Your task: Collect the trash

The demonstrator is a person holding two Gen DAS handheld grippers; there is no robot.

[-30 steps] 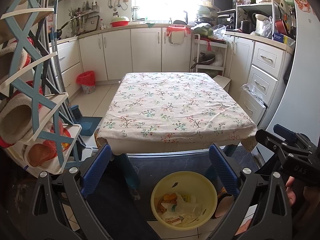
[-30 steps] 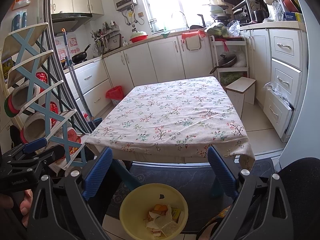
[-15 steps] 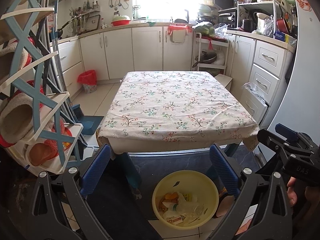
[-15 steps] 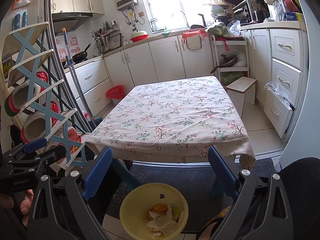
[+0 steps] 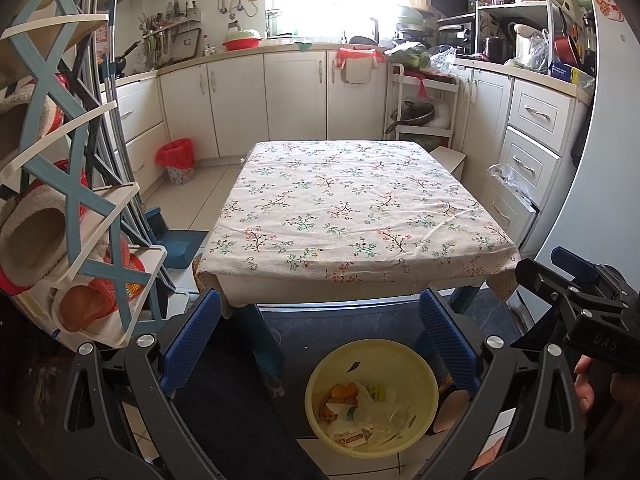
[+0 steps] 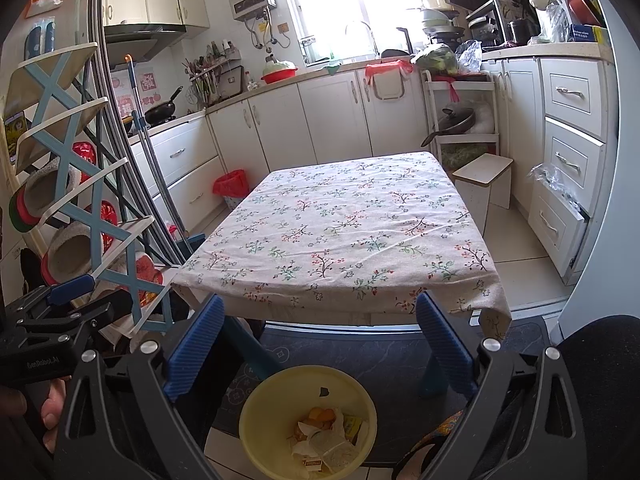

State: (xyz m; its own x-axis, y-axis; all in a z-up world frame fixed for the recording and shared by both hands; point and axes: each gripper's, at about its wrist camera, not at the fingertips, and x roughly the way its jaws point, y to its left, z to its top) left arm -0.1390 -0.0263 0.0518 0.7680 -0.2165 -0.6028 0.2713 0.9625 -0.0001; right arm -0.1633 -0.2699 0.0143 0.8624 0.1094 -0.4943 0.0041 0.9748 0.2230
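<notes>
Yellow bowl (image 5: pixel 371 396) holds trash (image 5: pixel 362 412), on floor | left gripper (image 5: pixel 320 336) jaws released | right gripper (image 6: pixel 318 338) jaws released

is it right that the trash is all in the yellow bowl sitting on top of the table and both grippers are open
Not quite. The yellow bowl holding the trash sits on the floor in front of the table, not on top; both wrist views show this. The left gripper and right gripper are open.

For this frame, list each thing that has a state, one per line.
Left gripper: open, holding nothing.
Right gripper: open, holding nothing.
Yellow basin: on the floor, trash inside.
Table: covered by flowered cloth, nothing on top.
Red-lined bin: upright by the cabinets.
</notes>
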